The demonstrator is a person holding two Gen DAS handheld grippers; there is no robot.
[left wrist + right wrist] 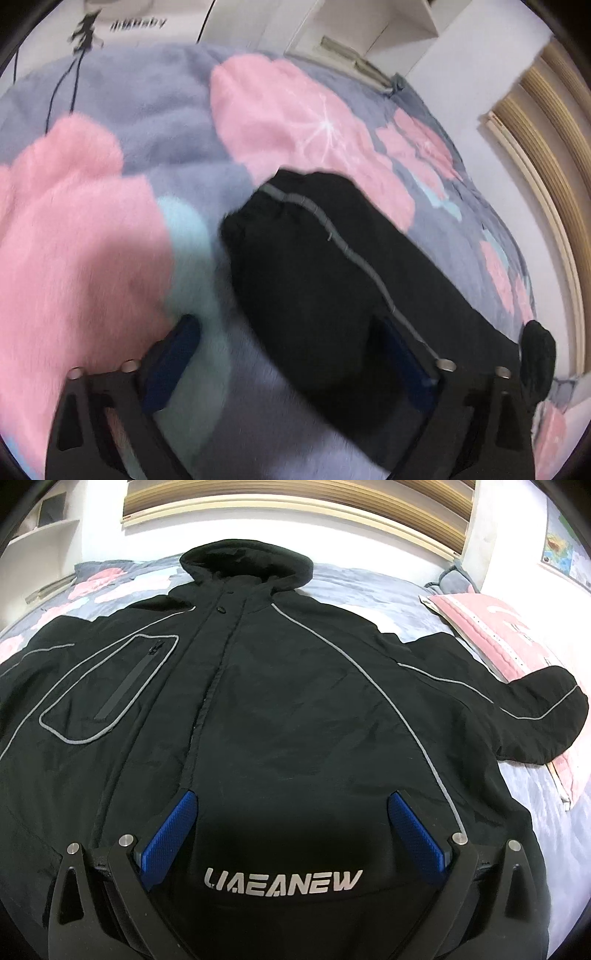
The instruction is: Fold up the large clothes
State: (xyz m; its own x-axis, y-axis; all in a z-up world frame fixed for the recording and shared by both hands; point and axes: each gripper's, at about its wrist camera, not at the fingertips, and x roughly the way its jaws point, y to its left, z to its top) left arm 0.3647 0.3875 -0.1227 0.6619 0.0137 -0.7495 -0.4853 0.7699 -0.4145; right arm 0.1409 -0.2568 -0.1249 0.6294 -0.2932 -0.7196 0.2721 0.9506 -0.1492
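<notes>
A black hooded jacket with grey piping lies face up and spread flat on a bed, hood at the far side and both sleeves out to the sides. My right gripper is open just above the jacket's lower front, over the grey logo. In the left wrist view one black sleeve with a grey stripe lies on the blanket, its cuff pointing away. My left gripper is open, hovering above that sleeve, its right finger over the cloth.
The bed is covered by a fluffy blue-grey blanket with pink patches. A pink quilted pad lies partly under the jacket's right sleeve. A wooden headboard and white walls stand behind the bed; white shelving is beyond it.
</notes>
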